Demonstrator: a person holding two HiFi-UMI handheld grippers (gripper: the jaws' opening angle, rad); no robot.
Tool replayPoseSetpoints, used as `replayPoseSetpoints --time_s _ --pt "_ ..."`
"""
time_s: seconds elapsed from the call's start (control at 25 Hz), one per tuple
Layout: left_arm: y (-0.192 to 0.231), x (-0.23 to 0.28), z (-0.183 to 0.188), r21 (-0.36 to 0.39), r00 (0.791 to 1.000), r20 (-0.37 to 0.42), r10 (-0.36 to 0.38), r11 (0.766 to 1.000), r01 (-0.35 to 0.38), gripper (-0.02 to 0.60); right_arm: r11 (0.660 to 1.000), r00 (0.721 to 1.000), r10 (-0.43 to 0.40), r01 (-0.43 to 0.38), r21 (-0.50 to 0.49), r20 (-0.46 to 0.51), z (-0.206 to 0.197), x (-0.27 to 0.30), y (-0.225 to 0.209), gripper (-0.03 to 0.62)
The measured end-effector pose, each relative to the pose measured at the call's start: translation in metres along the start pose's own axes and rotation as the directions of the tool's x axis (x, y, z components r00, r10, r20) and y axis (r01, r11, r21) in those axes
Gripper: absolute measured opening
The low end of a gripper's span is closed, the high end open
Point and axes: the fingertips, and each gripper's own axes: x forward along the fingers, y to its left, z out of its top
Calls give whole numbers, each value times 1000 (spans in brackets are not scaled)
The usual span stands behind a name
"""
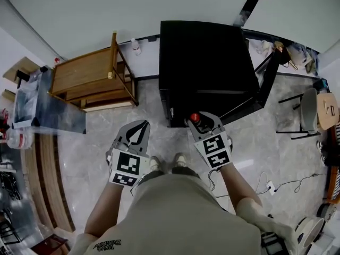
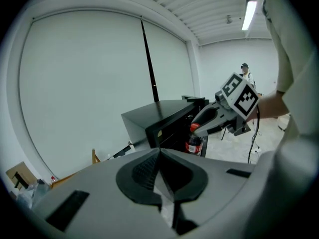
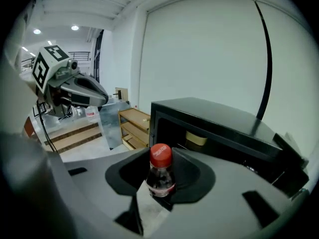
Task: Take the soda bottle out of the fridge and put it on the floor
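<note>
Right hand-held gripper (image 3: 162, 157) clamps soda bottle (image 3: 160, 179) upright.

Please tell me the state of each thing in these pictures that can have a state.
fridge, door open.
soda bottle, capped, upright, out of the fridge, not yet on the floor.
right gripper, shut on the soda bottle.
left gripper, shut, empty.
</note>
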Motion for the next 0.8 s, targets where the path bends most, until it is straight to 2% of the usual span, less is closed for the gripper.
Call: replayPoseSetpoints --time_s 0.2,0.44,0.64,0.8 --pt "9 -9 -7 -8 1000 3 14 1000 -14 6 1000 1000 25 -25 -13 -2 9 1 18 112" --pt "27 -25 -27 -43 998 -16 65 997 -66 6 991 994 110 -110 -77 -6 22 17 52 112" --pt "45 -47 -54 -95 990 -55 129 986 -134 6 972 980 197 -197 -131 -11 38 35 88 112" --pt "57 -68 -80 -138 977 -97 188 970 -200 6 944 962 273 -273 -188 -23 50 52 118 112"
